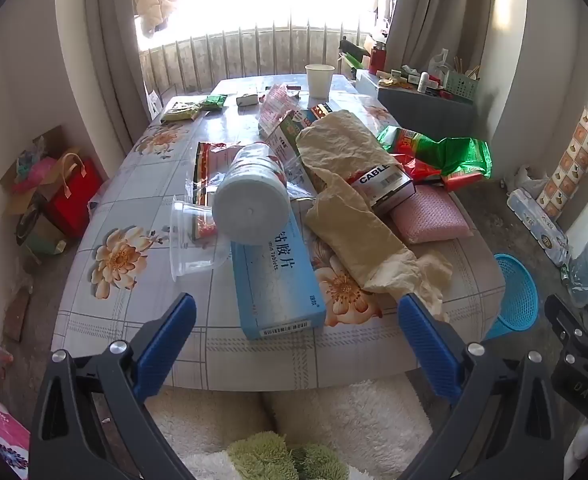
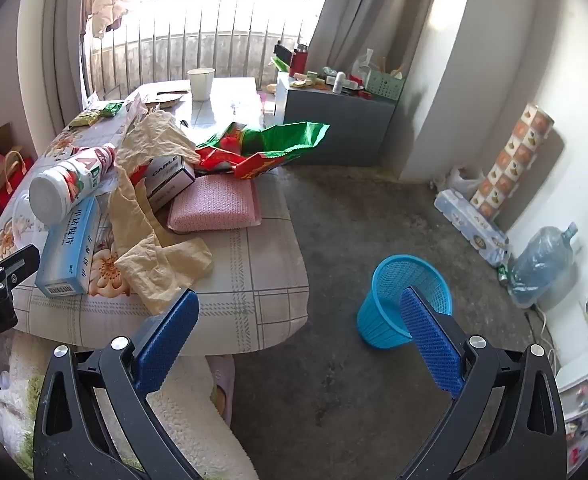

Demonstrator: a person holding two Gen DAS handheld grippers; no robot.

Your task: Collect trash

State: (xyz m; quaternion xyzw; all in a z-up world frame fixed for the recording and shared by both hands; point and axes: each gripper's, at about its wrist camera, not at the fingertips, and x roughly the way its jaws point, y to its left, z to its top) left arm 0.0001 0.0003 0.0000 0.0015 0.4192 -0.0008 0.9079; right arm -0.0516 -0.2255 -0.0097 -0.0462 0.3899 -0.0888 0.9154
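Observation:
Trash lies piled on a low table (image 1: pixel 141 184) with a floral cloth: a blue medicine box (image 1: pixel 273 280), a white bottle (image 1: pixel 251 196) on its side, crumpled tan paper (image 1: pixel 354 216), a "CABLE" box (image 1: pixel 386 184), a pink sponge (image 1: pixel 430 216), a green-red wrapper (image 1: pixel 442 156) and a clear plastic cup (image 1: pixel 193 240). A blue mesh bin (image 2: pixel 404 300) stands on the floor right of the table. My left gripper (image 1: pixel 298 312) is open and empty above the table's near edge. My right gripper (image 2: pixel 300 312) is open and empty, between table and bin.
A paper cup (image 1: pixel 320 80) and green packets (image 1: pixel 197 106) sit at the table's far end. A grey cabinet (image 2: pixel 334 128) with clutter stands beyond. A water jug (image 2: pixel 542 264) and boxes line the right wall. Bags (image 1: pixel 53 196) sit left of the table.

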